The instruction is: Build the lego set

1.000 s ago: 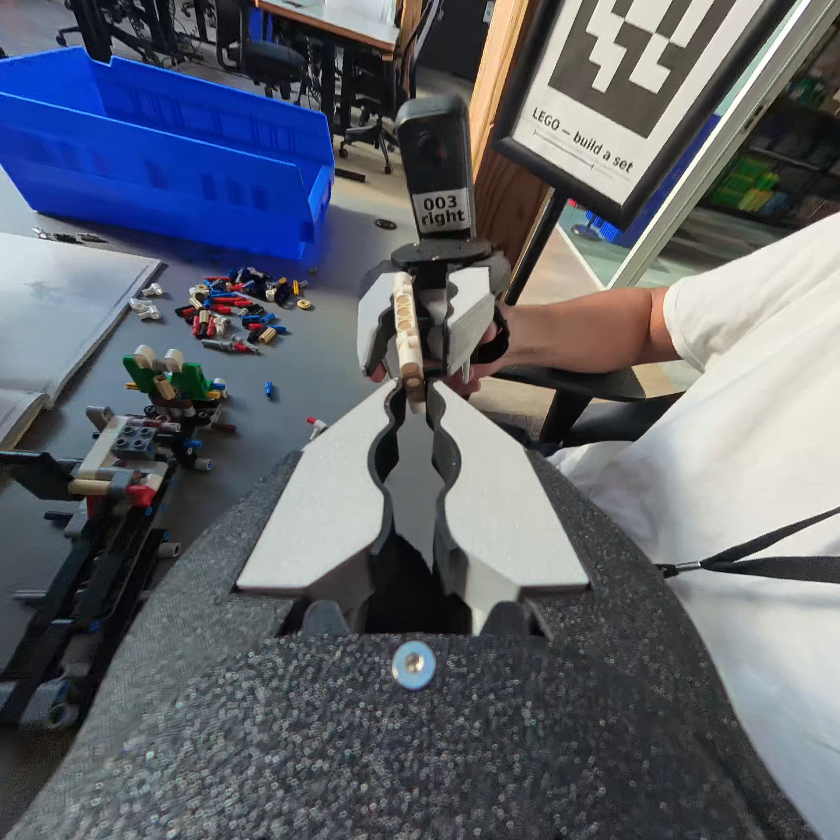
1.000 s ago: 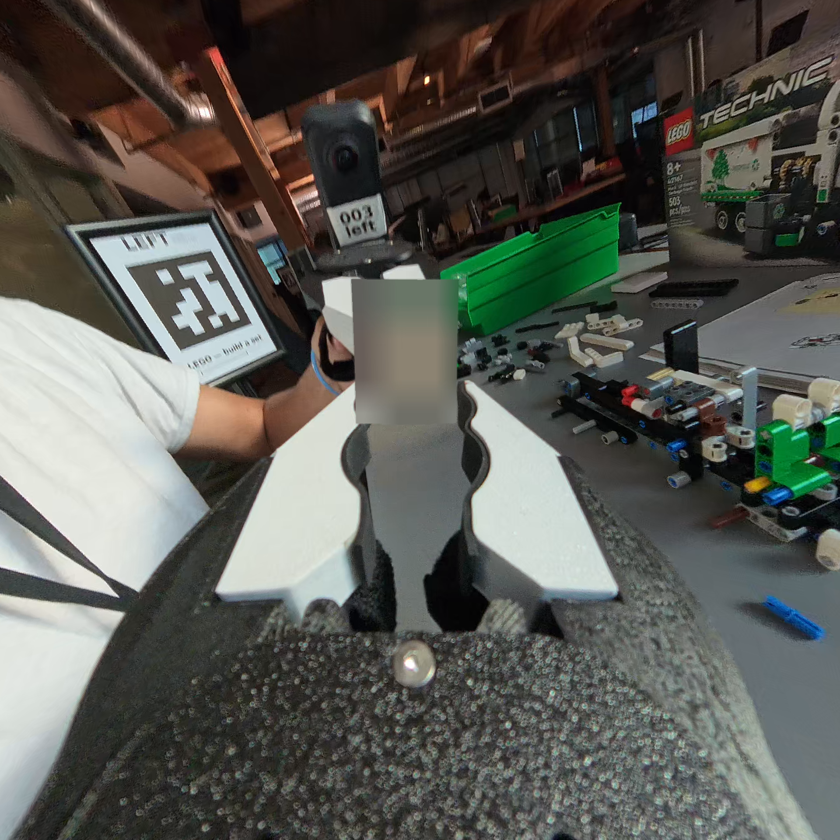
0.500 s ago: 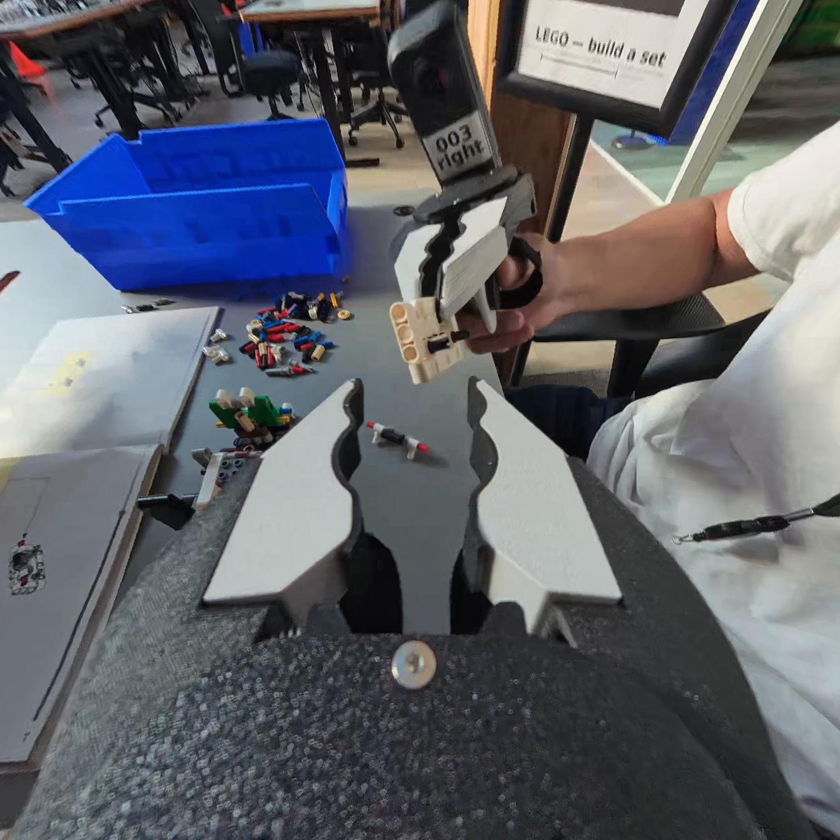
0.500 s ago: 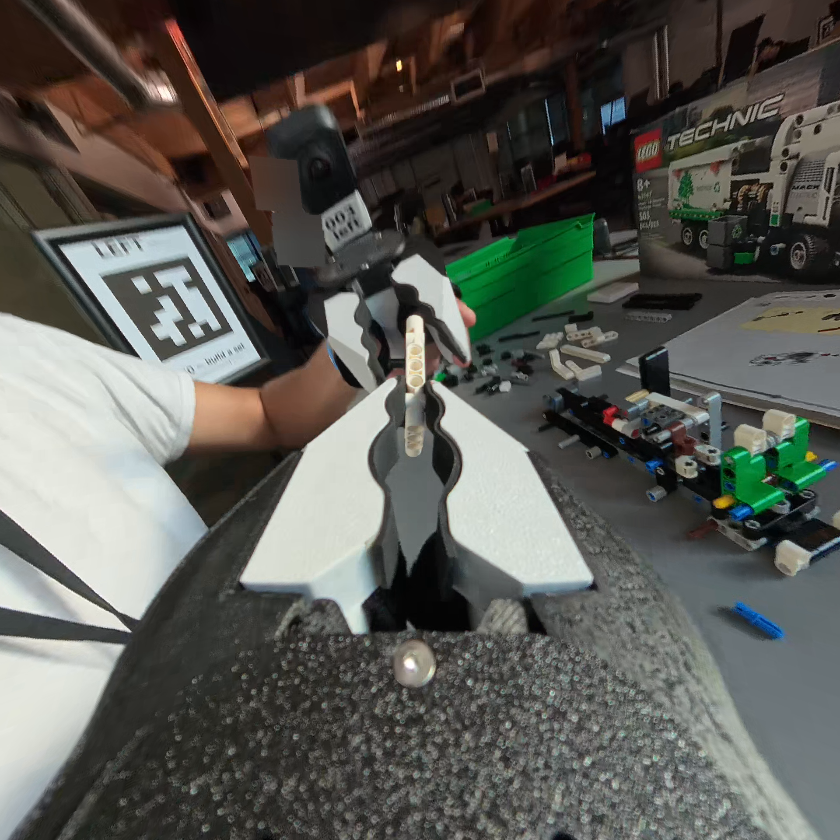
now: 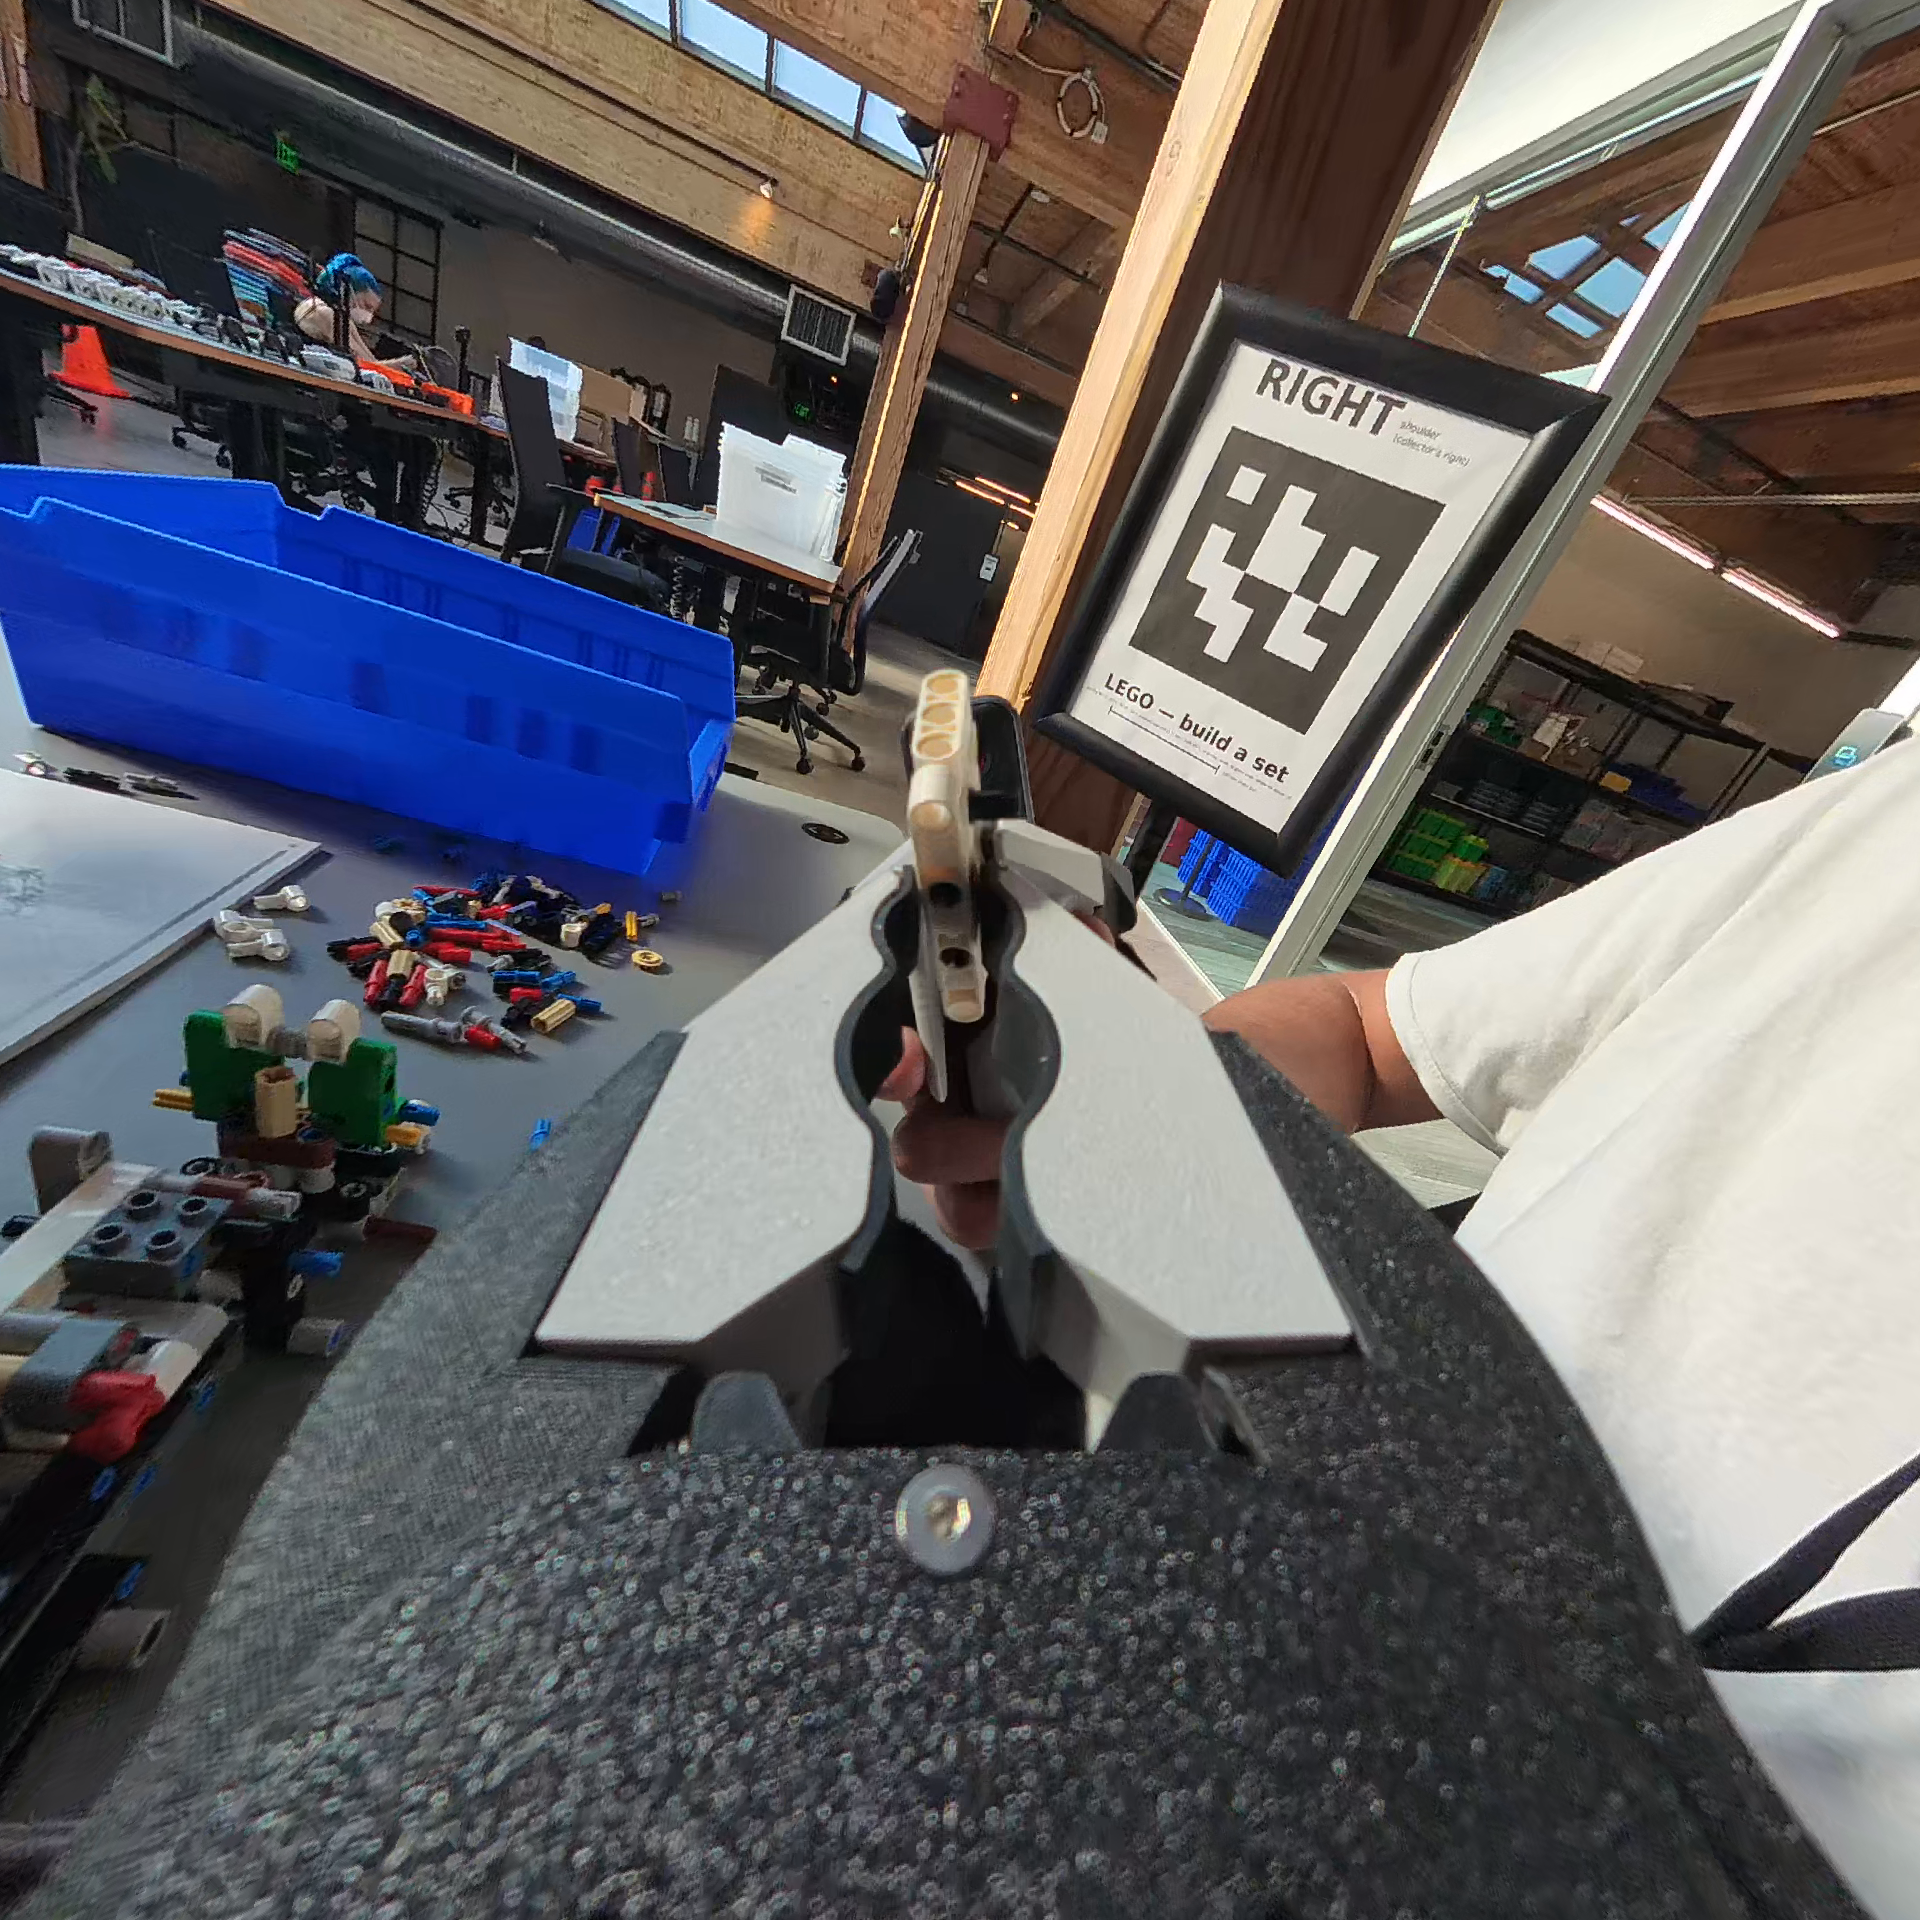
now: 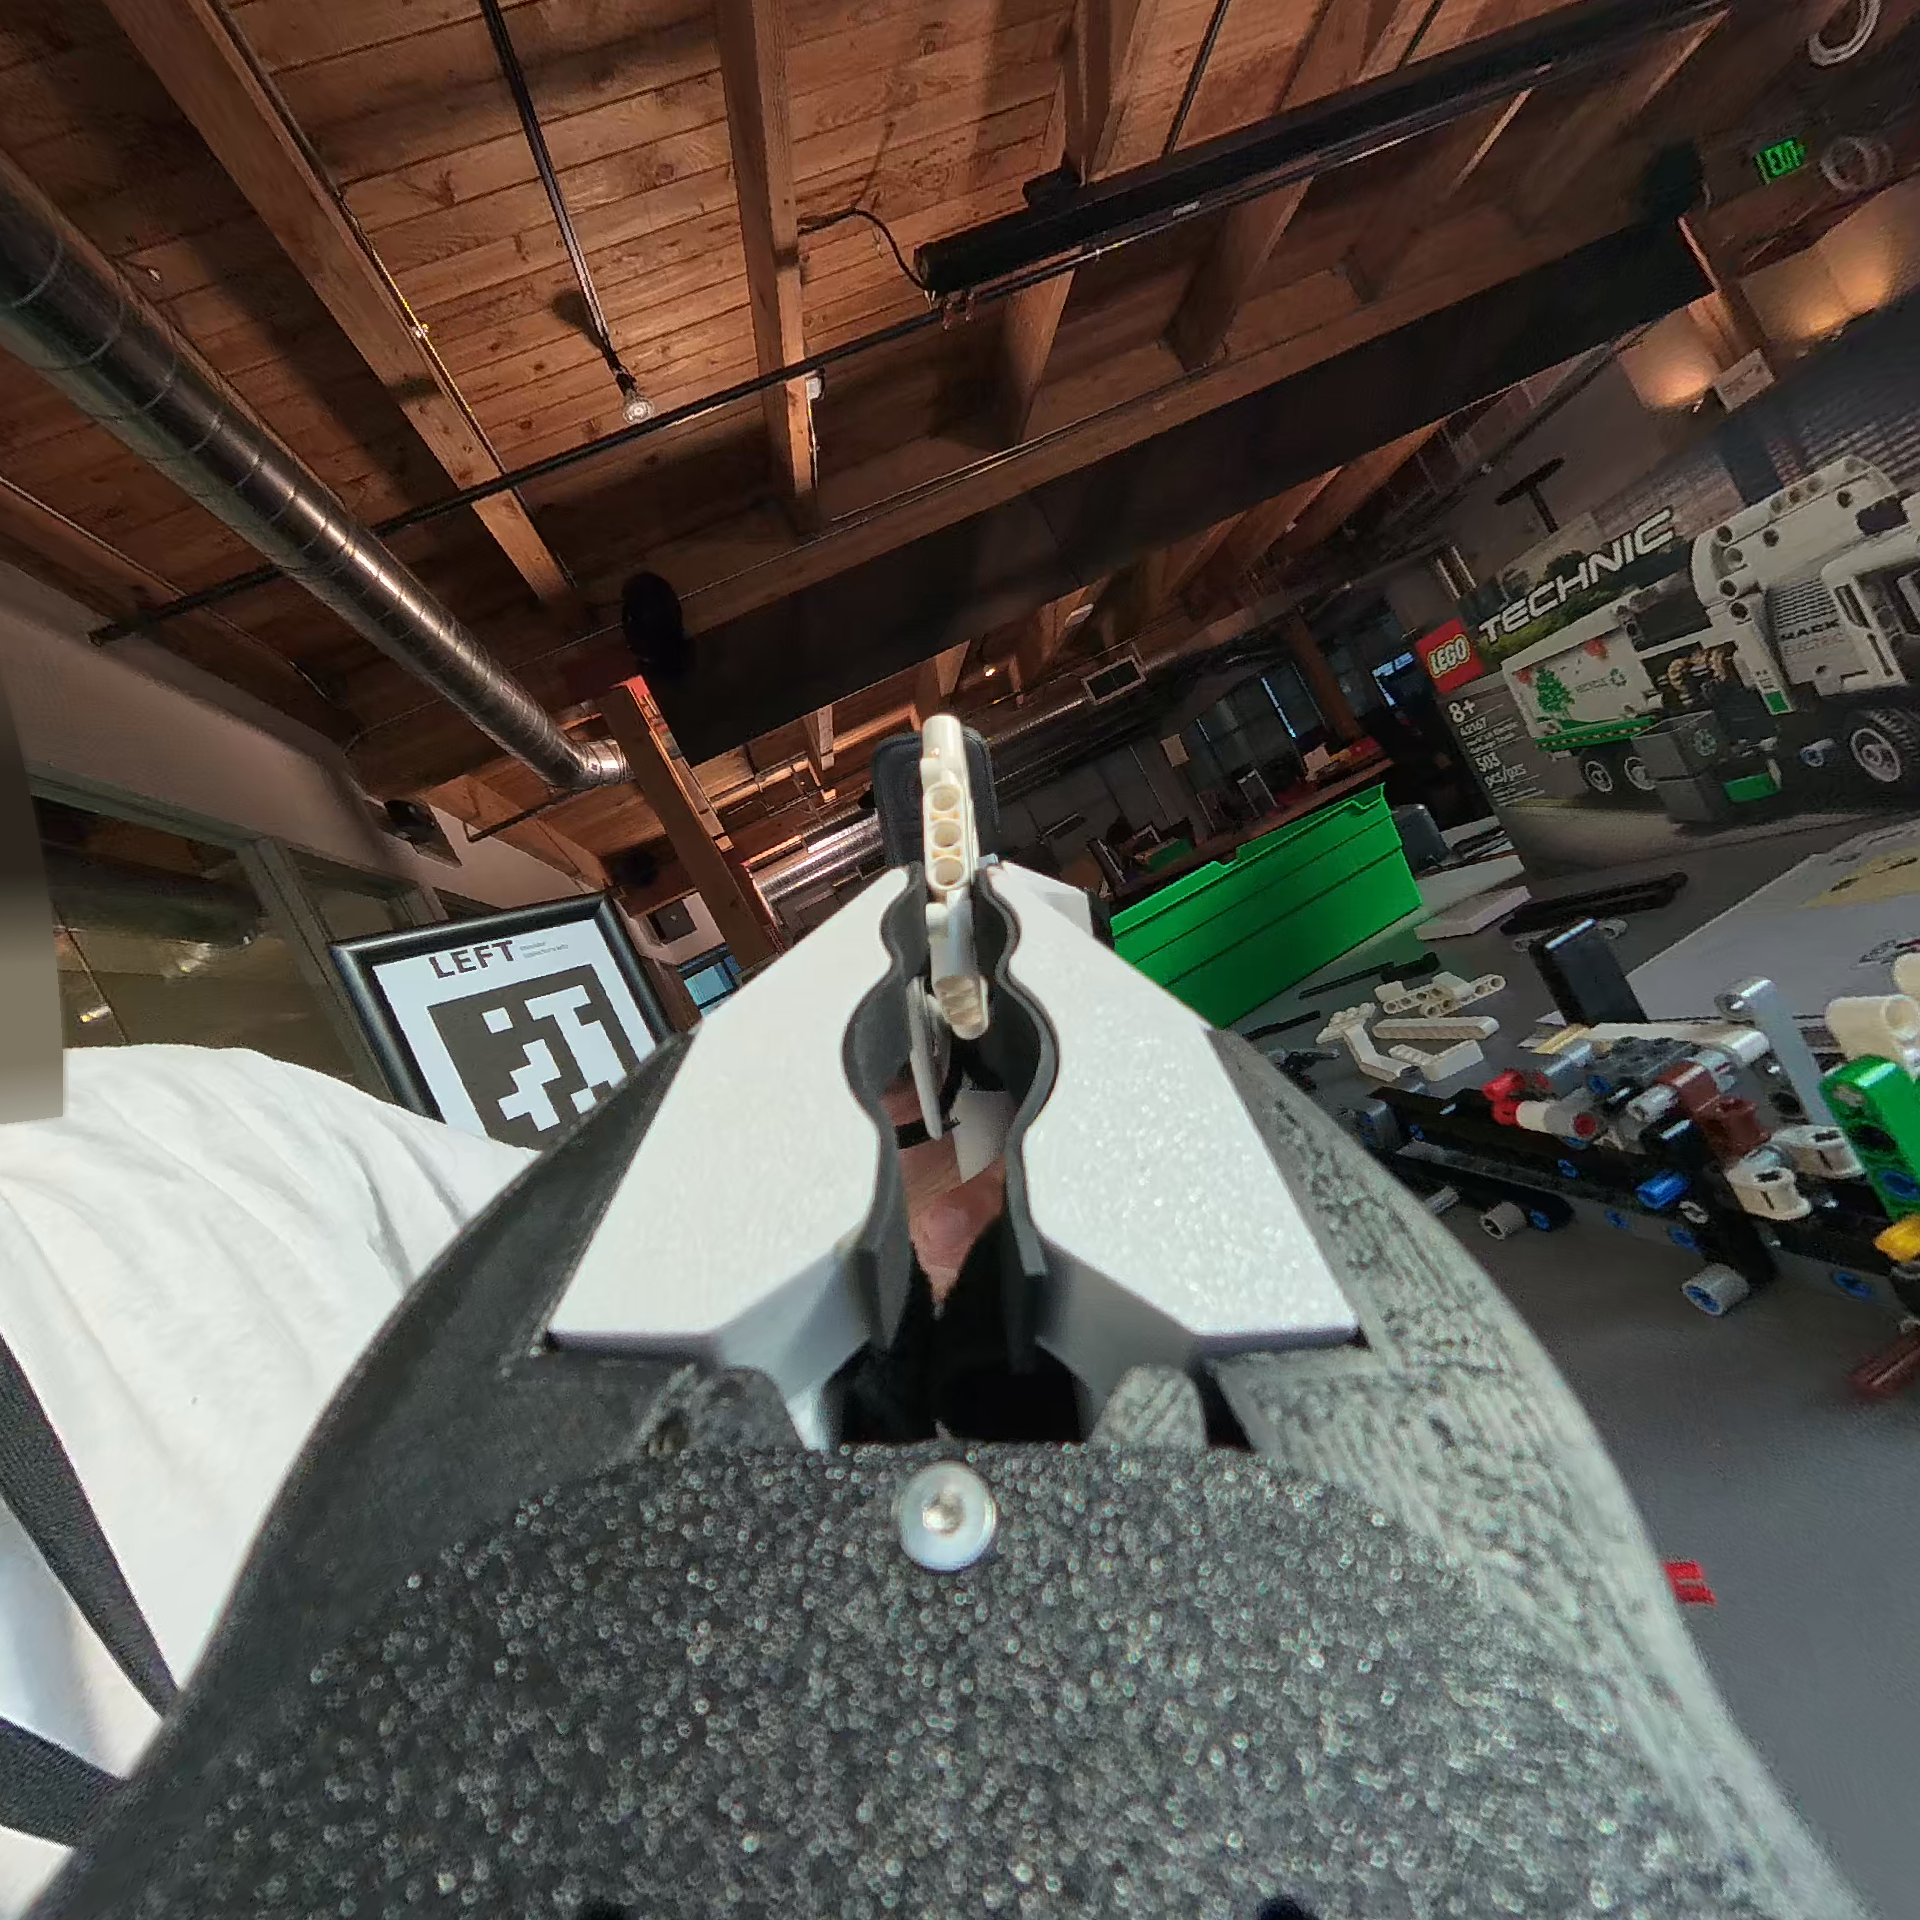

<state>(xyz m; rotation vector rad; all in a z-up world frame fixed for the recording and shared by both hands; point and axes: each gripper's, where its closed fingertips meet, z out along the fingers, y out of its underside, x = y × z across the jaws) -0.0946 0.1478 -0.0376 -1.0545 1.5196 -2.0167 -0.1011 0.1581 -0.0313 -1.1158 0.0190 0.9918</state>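
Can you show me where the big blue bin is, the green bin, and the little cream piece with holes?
Blue bin [image 5: 364,717], left wrist view, on its long front wall.
Green bin [image 6: 1278,914], right wrist view, on its side wall.
Cream piece with holes [image 5: 940,769], left wrist view, on its upper end.

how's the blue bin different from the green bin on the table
The blue bin lies on the side of the table with the scattered heap of small red, blue and black pins; the green bin lies on the side with the loose white beams. The blue bin stands by the framed marker sign; the green bin stands by the picture box. Both are long, open-topped plastic bins.
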